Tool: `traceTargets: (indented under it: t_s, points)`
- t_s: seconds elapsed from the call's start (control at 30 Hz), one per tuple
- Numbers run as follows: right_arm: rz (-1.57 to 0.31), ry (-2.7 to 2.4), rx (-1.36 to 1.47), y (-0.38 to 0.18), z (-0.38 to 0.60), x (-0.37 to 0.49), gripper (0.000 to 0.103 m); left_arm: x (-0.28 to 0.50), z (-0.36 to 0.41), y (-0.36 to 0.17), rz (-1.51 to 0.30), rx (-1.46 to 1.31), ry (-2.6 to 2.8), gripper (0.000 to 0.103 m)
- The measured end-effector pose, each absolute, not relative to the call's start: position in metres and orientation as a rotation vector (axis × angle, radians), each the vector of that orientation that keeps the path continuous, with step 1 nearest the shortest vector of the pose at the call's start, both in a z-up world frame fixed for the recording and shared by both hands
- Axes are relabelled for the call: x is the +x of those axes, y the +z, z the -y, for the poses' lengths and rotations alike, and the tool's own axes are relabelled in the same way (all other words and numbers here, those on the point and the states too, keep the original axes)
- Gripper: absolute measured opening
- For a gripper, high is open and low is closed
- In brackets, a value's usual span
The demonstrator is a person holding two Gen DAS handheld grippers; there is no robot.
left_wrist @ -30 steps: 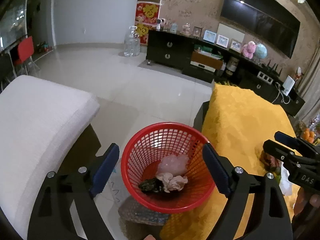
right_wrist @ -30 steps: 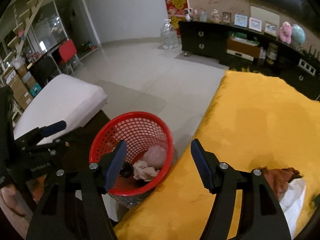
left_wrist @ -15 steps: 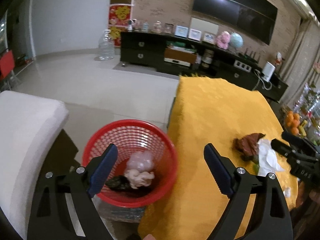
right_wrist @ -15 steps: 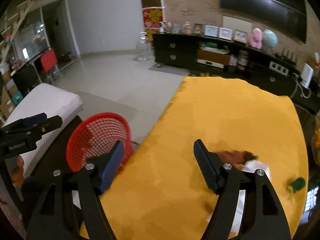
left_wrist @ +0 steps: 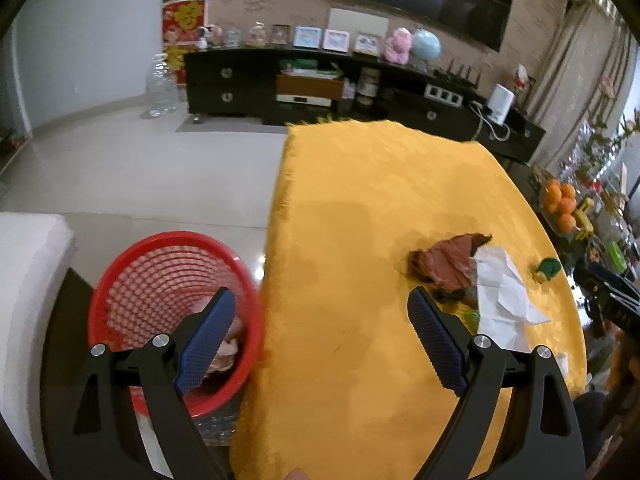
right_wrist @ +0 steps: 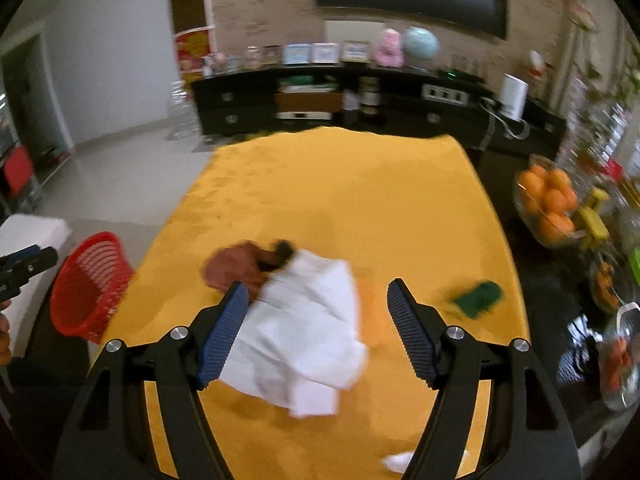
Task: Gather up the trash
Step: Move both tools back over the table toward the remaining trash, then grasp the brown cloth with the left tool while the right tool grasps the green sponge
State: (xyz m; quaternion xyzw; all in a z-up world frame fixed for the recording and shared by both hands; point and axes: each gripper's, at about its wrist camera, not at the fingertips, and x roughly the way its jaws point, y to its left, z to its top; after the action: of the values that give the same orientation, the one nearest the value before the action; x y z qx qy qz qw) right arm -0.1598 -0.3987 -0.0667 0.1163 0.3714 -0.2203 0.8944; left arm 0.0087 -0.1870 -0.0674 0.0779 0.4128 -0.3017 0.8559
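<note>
Right wrist view: your right gripper [right_wrist: 316,332] is spread wide with nothing between its blue pads [right_wrist: 222,334], hanging over the crumpled white paper [right_wrist: 304,332] on the yellow tablecloth [right_wrist: 340,200]. A second ago this gripper looked down at the red basket [right_wrist: 86,284]; it has swung away from it, across the table, and the paper now sits between the jaws — I'd say the last drop is done and you're lined up for the next pick. A brown wrapper [right_wrist: 236,266] lies touching the paper's far-left corner, a small green scrap [right_wrist: 478,298] lies apart to the right, and a white bit [right_wrist: 398,460] shows at the near edge

Your left gripper [left_wrist: 316,332] is also wide open and empty. It has turned the same way, off the basket [left_wrist: 120,276] and toward the table, so the basket's rim is just beside its left pad [left_wrist: 206,340] while the brown wrapper [left_wrist: 444,260], the paper [left_wrist: 500,292] and the green scrap [left_wrist: 548,268] lie ahead to the right. Pale crumpled trash [left_wrist: 234,350] already rests inside the basket

No writing is legible anywhere — the red poster [left_wrist: 182,24] on the far wall carries yellow characters too small and blurred to read
</note>
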Motion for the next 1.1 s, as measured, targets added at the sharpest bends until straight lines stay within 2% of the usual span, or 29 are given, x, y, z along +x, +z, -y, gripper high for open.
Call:
traceTargets:
  t_s: [0.63,0.93,0.97,1.03,1.1]
  points:
    - [-0.772,-0.589,0.333,-0.093,0.458,-0.205,0.07,0.016,0.323,-0.109,-0.965,0.327,-0.89,0.085]
    - [-0.79,-0.627,0.373,-0.108,0.477,-0.213,0.07,0.03,0.368,-0.144,-1.04,0.383,-0.926,0.084]
    - [-0.792,-0.63,0.378,-0.109,0.479,-0.213,0.07,0.032,0.37,-0.149,-1.05,0.383,-0.931,0.083]
    - [-0.794,-0.631,0.389,-0.111,0.483,-0.214,0.07,0.035,0.372,-0.154,-1.063,0.385,-0.936,0.071]
    - [-0.795,-0.633,0.395,-0.113,0.486,-0.214,0.07,0.038,0.373,-0.158,-1.068,0.375,-0.941,0.068]
